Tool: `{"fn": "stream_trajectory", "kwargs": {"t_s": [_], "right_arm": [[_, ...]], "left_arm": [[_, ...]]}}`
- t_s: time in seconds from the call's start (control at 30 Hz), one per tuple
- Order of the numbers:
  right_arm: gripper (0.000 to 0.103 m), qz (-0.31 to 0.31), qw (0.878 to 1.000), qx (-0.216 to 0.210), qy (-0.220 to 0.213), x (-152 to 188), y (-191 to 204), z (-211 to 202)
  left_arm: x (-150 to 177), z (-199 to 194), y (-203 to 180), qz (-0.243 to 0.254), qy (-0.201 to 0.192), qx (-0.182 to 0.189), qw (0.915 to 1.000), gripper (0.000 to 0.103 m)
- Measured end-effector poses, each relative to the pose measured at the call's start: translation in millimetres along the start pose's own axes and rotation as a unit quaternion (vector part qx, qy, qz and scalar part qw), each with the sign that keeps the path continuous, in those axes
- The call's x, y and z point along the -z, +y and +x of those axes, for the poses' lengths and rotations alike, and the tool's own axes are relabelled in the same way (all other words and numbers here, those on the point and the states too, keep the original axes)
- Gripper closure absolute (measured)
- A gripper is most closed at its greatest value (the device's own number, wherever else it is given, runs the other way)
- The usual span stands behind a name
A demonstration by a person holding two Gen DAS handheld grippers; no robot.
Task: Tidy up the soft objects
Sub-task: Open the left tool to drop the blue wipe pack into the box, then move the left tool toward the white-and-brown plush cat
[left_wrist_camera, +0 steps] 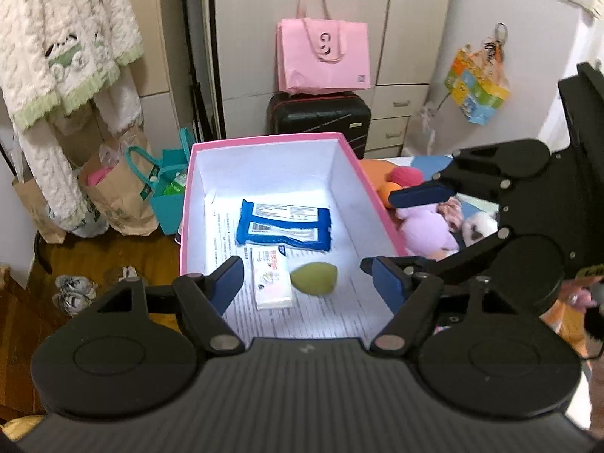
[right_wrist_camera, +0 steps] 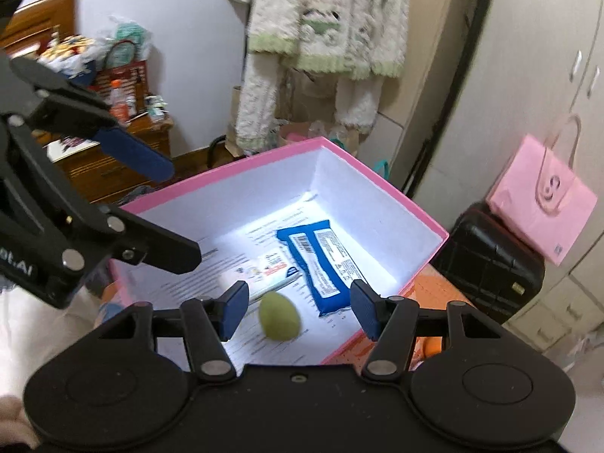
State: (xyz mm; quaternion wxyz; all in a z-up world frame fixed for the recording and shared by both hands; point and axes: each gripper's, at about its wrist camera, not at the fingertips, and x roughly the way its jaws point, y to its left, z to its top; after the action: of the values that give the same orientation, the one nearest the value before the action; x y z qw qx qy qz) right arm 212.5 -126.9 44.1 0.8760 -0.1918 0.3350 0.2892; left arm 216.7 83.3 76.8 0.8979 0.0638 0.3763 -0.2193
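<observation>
Currently I am holding both grippers, left gripper [left_wrist_camera: 302, 283] and right gripper [right_wrist_camera: 298, 311], wide open and empty over the pink box [left_wrist_camera: 264, 139]; green sponge [left_wrist_camera: 314, 278] and wipes pack [left_wrist_camera: 284, 225] are lying inside, plush toys [left_wrist_camera: 426, 226] are waiting right.

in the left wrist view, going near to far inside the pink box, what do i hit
green sponge → small white packet beside it → blue wipes pack → far wall of the pink box
</observation>
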Motion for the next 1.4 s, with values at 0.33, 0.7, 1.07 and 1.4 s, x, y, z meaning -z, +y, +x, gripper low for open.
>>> {"fn": "stream_trajectory", "kwargs": {"t_s": [0.33, 0.7, 1.07, 1.4], "right_arm": [[0.036, -0.025, 0.999, 0.03, -0.014, 28.2, 30.5, -63.5], [0.03, -0.024, 0.999, 0.031, -0.026, 75.3, 38.0, -119.2], [0.02, 0.021, 0.999, 0.034, -0.023, 150.4, 24.2, -139.6], [0.019, 0.088, 0.994, 0.041, -0.041, 212.8, -9.7, -126.6]], "left_arm": [[30.6, -58.1, -37.6, 0.039, -0.021, -0.006, 0.999, 0.024], [65.7, -76.2, -80.0, 0.079, -0.014, 0.016, 0.9967, 0.012], [86.8, -43.9, -118.7, 0.103, 0.019, 0.048, 0.9933, 0.005], [84.3, 6.5, -152.9, 0.083, 0.03, 0.08, 0.9929, 0.005]]}}
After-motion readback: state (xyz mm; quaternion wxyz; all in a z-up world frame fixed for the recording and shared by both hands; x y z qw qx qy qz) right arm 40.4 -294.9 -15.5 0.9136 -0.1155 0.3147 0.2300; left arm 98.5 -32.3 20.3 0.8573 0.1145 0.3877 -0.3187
